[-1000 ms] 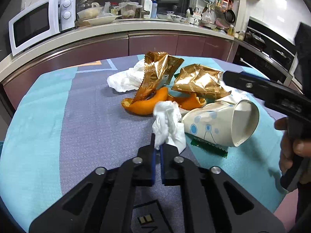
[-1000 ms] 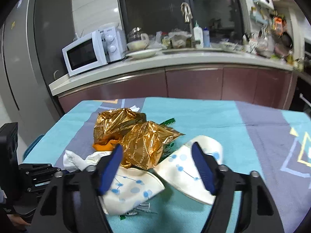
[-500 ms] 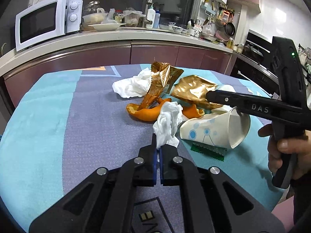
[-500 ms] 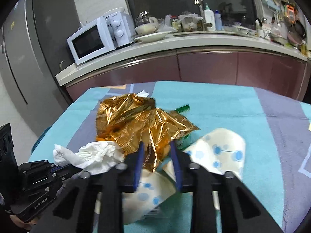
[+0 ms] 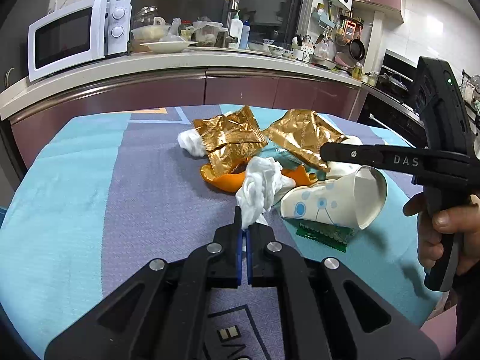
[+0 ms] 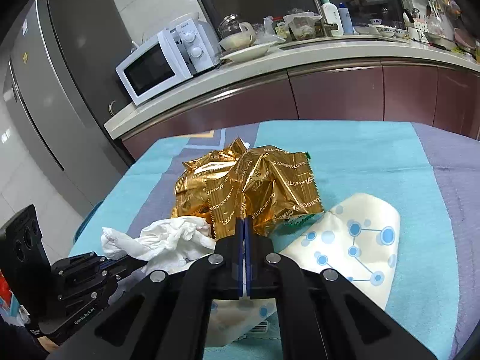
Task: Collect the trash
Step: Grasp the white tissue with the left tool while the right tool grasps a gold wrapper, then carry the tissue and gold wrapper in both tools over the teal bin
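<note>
My left gripper (image 5: 243,230) is shut on a crumpled white tissue (image 5: 260,189), which stands up from its tips above the table. My right gripper (image 6: 243,230) is shut on the edge of a gold foil wrapper (image 6: 271,193); it reaches in from the right in the left wrist view (image 5: 325,151). A second gold wrapper (image 5: 231,141) lies over orange peel (image 5: 223,180). A white paper cup with blue dots (image 5: 333,202) lies on its side. Another flattened cup (image 6: 354,240) lies to the right. A green wrapper (image 5: 322,235) lies under the cup.
Another white tissue (image 5: 190,142) lies behind the wrappers. The table has a teal and grey cloth (image 5: 90,198). A kitchen counter with a microwave (image 5: 78,36) and dishes curves behind it. A fridge (image 6: 60,90) stands at the left.
My right gripper has closed from wide open onto the gold wrapper's edge. My left gripper has lifted slightly and stays shut on the tissue.
</note>
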A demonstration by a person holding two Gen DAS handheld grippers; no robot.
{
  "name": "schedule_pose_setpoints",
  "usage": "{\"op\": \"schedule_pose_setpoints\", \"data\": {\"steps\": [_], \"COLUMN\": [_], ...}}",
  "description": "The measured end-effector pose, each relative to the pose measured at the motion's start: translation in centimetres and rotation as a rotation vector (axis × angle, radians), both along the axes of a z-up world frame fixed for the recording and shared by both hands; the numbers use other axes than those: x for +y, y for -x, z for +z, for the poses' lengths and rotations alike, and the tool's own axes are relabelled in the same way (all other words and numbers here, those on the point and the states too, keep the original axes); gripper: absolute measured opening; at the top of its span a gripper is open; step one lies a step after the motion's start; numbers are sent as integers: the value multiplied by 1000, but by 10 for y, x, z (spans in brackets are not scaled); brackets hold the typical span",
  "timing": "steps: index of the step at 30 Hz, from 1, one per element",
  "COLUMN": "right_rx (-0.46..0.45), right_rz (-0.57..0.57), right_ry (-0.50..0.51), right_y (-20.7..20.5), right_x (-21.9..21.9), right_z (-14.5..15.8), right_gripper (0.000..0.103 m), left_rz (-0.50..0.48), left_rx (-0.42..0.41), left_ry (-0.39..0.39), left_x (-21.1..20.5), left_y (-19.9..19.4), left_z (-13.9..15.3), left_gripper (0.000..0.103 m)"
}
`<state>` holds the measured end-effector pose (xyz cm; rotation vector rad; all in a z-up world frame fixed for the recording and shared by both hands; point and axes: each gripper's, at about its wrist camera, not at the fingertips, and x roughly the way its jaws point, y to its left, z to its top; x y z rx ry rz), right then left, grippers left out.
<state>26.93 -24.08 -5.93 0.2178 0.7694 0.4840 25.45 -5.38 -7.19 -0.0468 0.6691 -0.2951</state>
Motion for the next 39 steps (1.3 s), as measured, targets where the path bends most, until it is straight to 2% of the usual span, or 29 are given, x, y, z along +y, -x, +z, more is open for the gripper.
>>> {"op": "schedule_pose_setpoints", "data": {"steps": [10,19,31,39], "right_rx": [-69,-146,-247,-252], "right_rz": [1,69,240,423], "right_ry": [-27,-62,-118,-149], "right_y": [15,43,79,80], "right_x": [-1,28,105,195], "right_z": [27,58,101,110], "right_gripper": [0,0,0,0], "left_rz": [30,110,308,515], "left_rx": [-83,-173,-305,-351], "left_ry": [7,34,36,-8], "left_x": [13,52,147,233], "left_y": [18,62,133,180], "left_z": [26,62,113,130], "left_gripper": [2,2,2,2]}}
